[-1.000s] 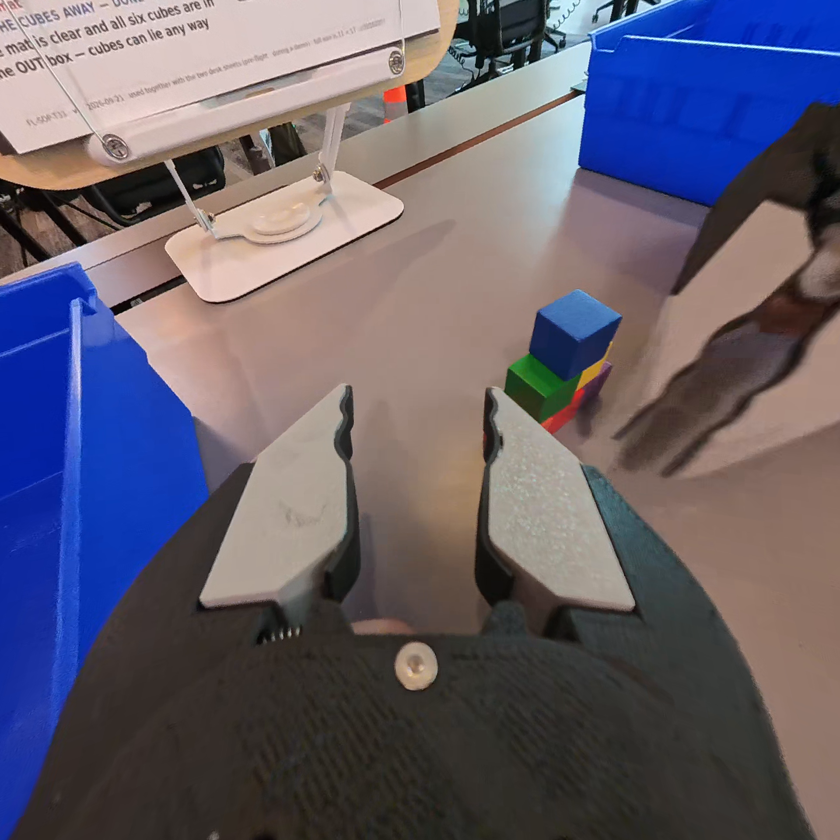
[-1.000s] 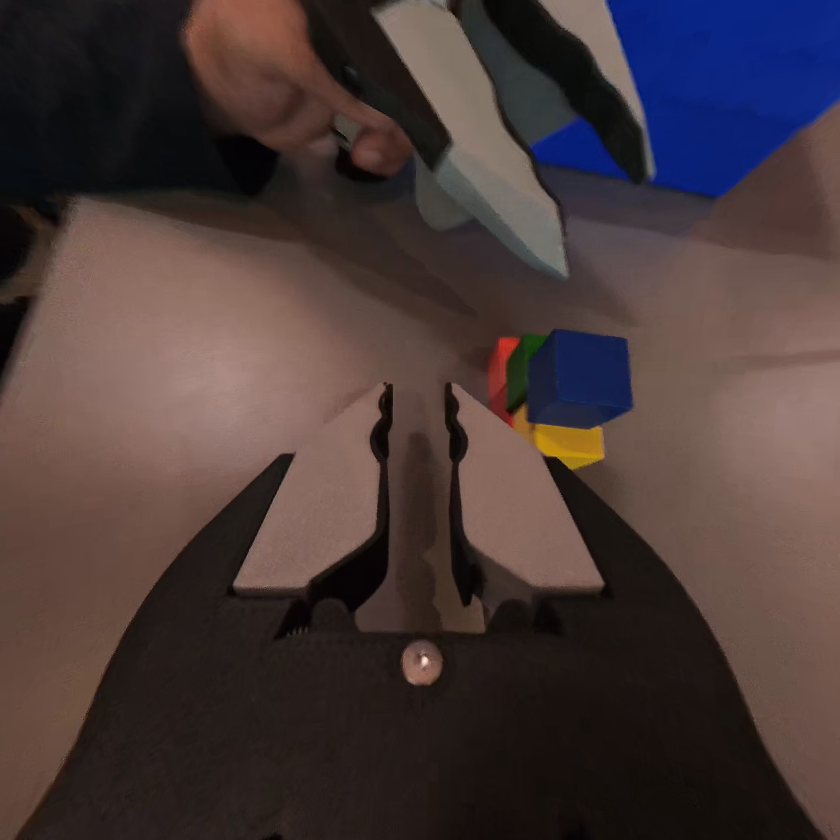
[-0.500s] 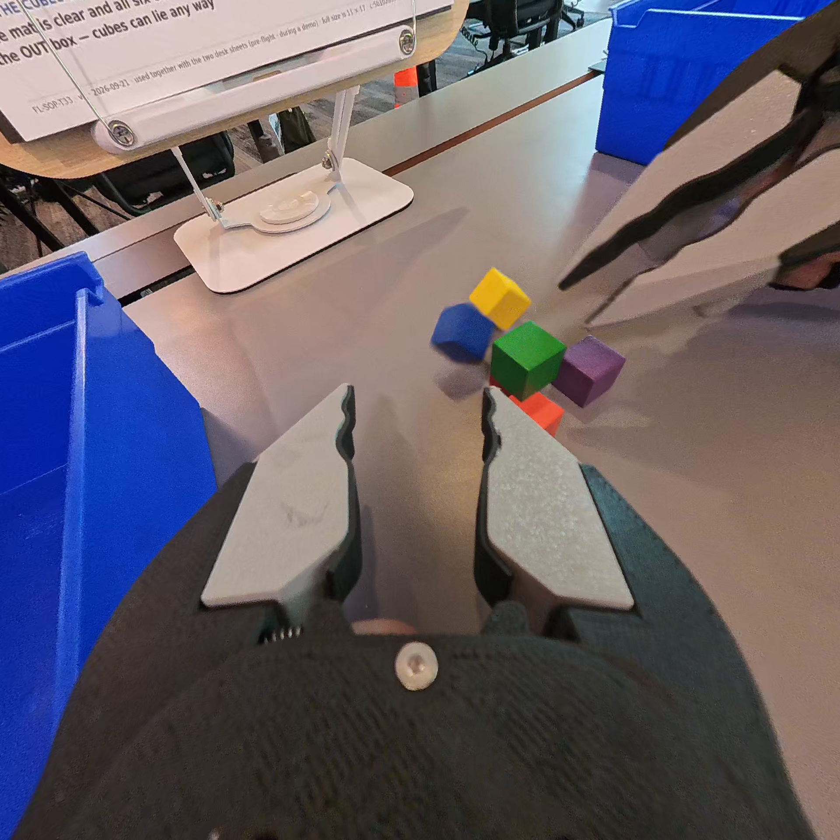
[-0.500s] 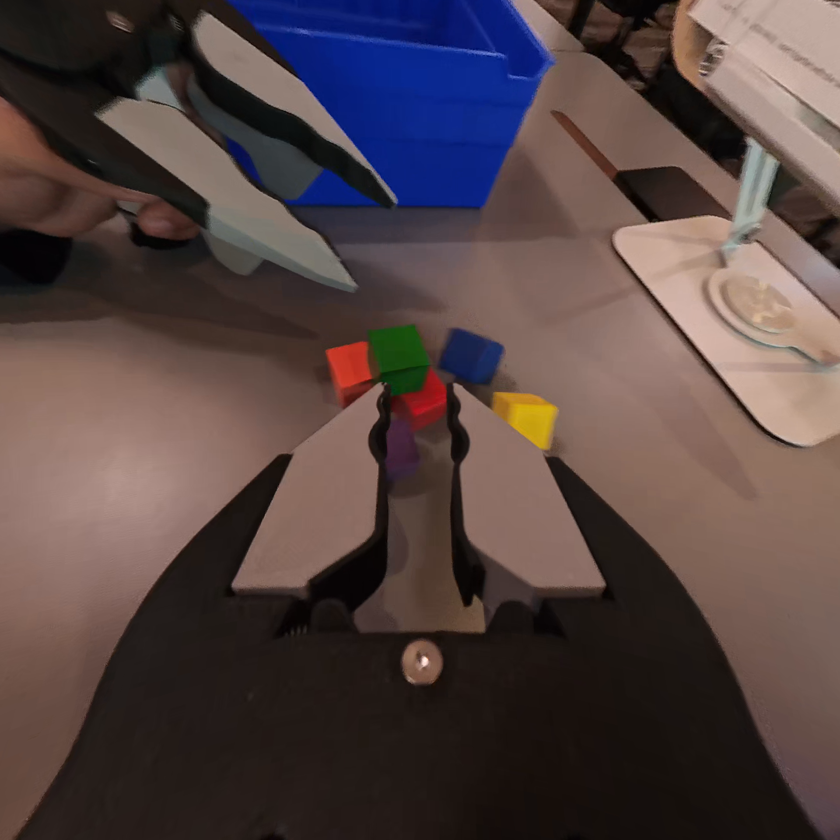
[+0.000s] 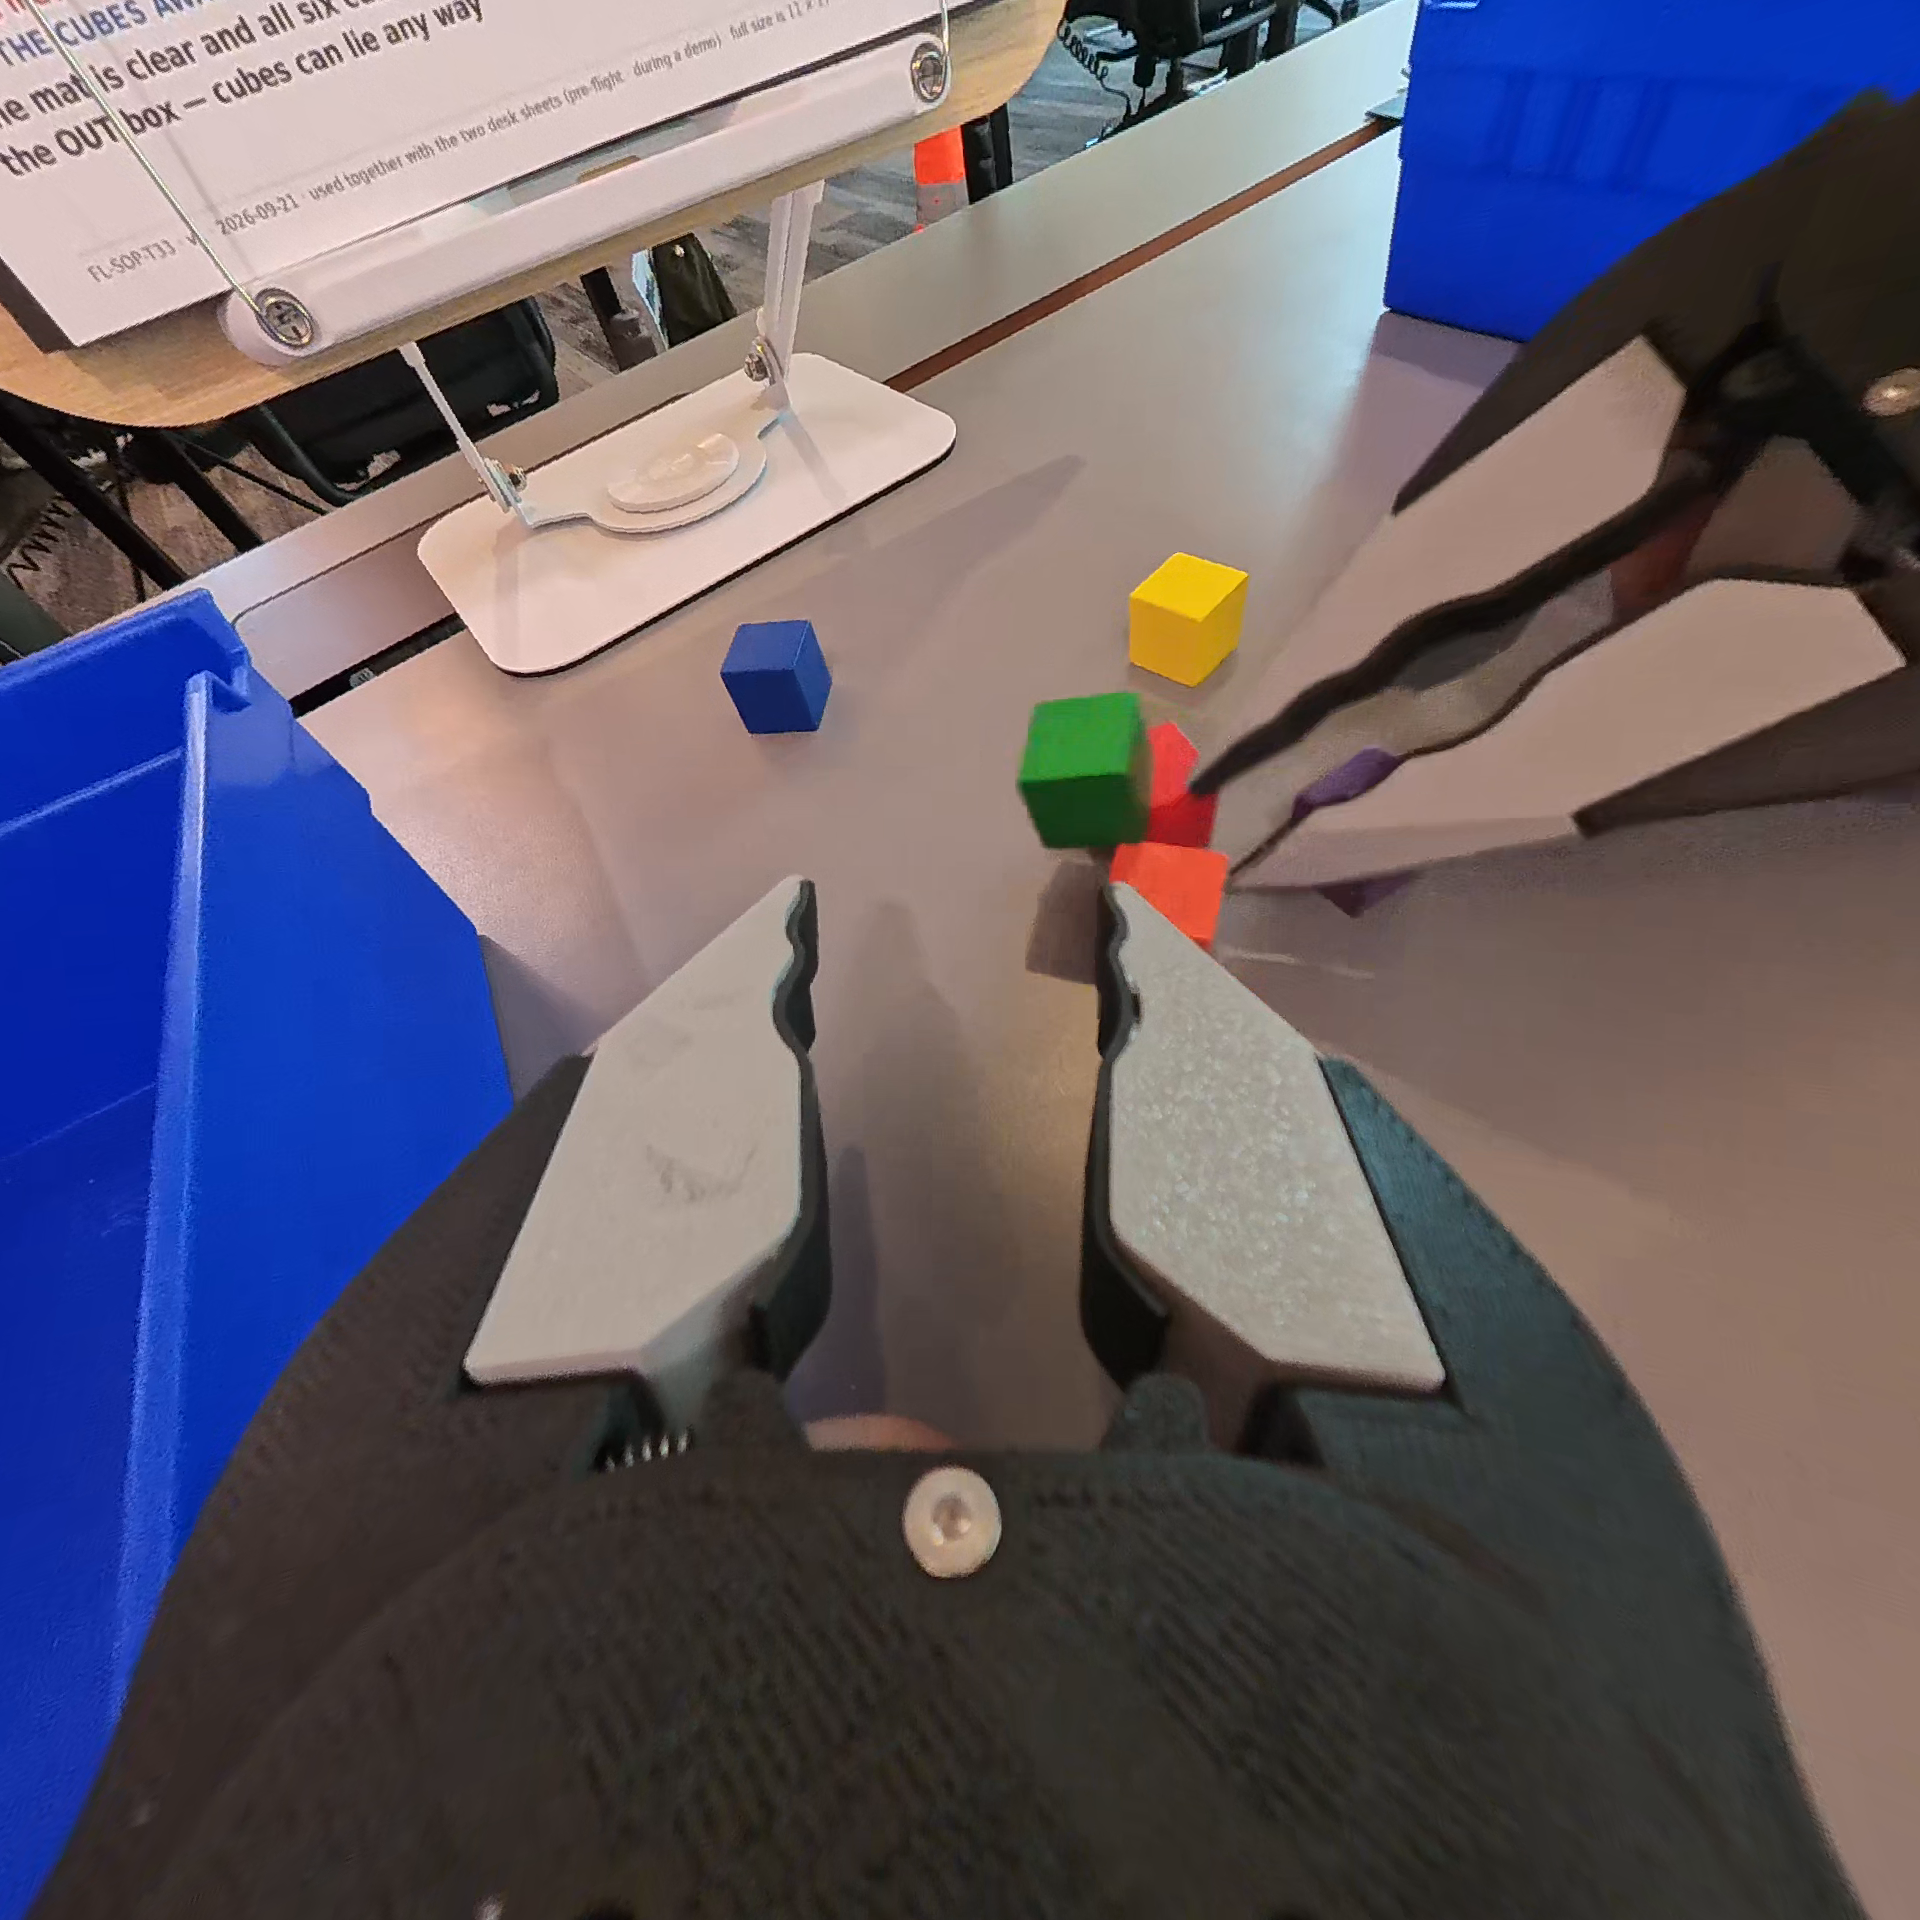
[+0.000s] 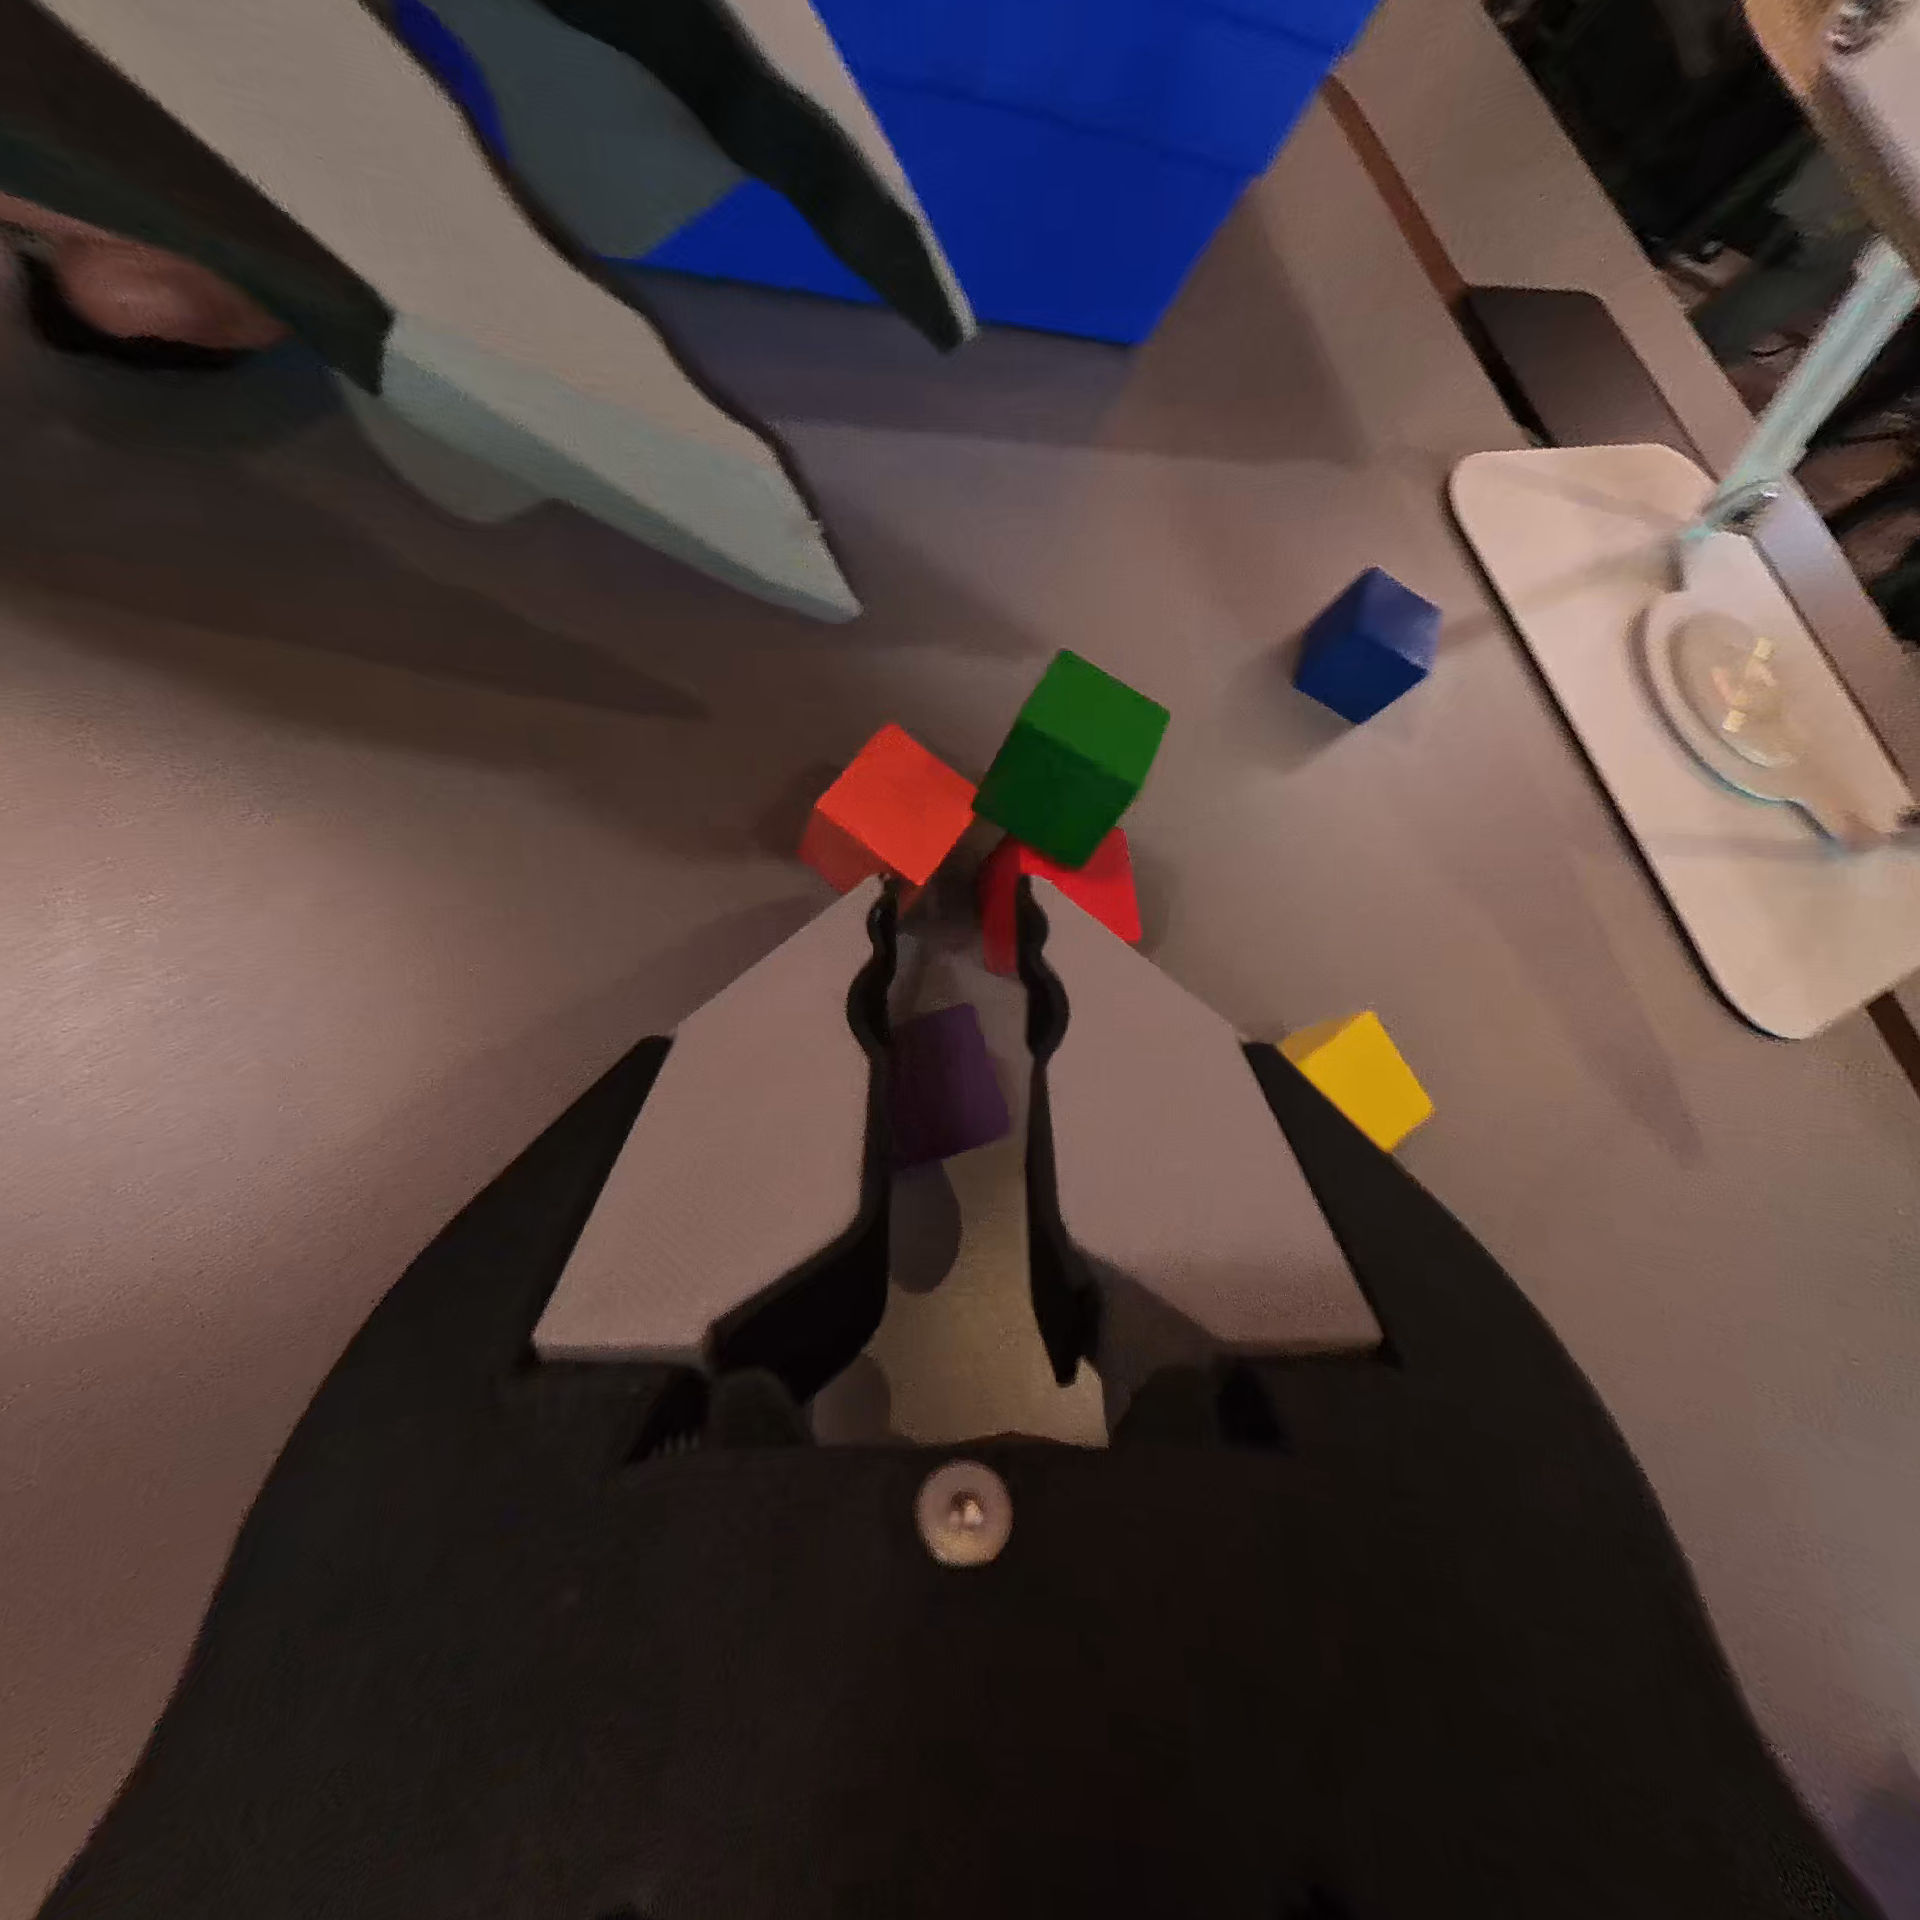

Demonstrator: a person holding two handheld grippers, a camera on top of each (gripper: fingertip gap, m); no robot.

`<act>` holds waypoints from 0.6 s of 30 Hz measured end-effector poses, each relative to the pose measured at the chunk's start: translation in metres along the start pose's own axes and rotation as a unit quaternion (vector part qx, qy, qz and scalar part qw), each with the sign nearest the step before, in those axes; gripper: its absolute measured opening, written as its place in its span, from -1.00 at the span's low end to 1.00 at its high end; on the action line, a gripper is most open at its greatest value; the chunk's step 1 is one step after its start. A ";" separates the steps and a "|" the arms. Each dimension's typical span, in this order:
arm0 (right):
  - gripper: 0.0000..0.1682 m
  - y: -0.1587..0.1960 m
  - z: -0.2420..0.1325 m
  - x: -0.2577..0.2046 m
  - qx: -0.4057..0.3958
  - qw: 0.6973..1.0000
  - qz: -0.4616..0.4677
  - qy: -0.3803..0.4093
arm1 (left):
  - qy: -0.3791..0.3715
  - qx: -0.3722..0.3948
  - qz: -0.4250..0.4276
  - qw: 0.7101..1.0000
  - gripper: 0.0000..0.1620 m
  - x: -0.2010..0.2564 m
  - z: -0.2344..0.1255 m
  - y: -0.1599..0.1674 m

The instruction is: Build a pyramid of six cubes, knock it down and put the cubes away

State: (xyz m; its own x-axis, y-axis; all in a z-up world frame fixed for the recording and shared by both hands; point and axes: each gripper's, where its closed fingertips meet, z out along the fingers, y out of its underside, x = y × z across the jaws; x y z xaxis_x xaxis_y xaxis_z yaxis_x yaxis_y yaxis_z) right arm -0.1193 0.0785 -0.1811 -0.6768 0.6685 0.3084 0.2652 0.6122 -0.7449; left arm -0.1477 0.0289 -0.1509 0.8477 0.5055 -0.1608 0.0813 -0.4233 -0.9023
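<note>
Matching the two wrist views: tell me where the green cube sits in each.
Left wrist view: green cube right of centre, beyond the left gripper's right finger, against the red cube.
Right wrist view: green cube just above centre, past the right gripper's tips.
Shared landmark: the blue cube, alone near the white stand base.

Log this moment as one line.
stage: pyramid down | green cube on red cube | blue cube, yellow cube apart | right hand-held gripper over purple cube, open
</note>
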 end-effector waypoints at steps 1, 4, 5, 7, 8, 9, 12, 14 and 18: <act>-0.72 -0.002 -0.003 0.005 0.010 1.000 0.006 0.009 | 0.000 0.001 0.001 1.000 -0.36 0.000 0.000 0.000; -0.73 -0.008 -0.020 0.028 0.054 0.996 0.050 0.041 | -0.002 0.001 0.005 1.000 -0.36 0.000 0.001 0.001; -0.73 -0.009 -0.025 0.036 0.068 0.994 0.067 0.049 | -0.003 -0.001 0.008 1.000 -0.36 -0.001 0.001 0.002; -0.73 -0.007 -0.034 0.050 0.096 0.989 0.094 0.063 | -0.010 -0.008 0.020 1.000 -0.36 -0.001 0.003 0.005; -0.73 -0.005 -0.037 0.056 0.104 0.987 0.105 0.070 | -0.014 -0.011 0.027 0.999 -0.36 -0.002 0.004 0.007; -0.73 -0.001 -0.038 0.062 0.108 0.985 0.113 0.077 | -0.017 -0.017 0.034 0.999 -0.36 -0.001 0.005 0.009; -0.67 0.013 -0.035 0.072 0.097 0.982 0.137 0.088 | -0.022 -0.012 0.044 0.999 -0.36 -0.001 0.005 0.008; -0.62 0.021 -0.032 0.076 0.084 0.981 0.143 0.099 | -0.024 0.000 0.046 0.999 -0.38 -0.001 0.002 0.005; -0.60 0.024 -0.034 0.081 0.082 0.978 0.137 0.137 | -0.007 0.042 0.067 0.997 -0.51 0.006 -0.002 -0.005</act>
State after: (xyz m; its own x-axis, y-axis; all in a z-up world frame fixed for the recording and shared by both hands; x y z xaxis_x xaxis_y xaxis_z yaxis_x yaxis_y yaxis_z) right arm -0.1445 0.1619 -0.1541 -0.3807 0.8996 0.2139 0.2827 0.3335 -0.8994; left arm -0.1424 0.0325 -0.1467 0.8402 0.4594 -0.2882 -0.0774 -0.4243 -0.9022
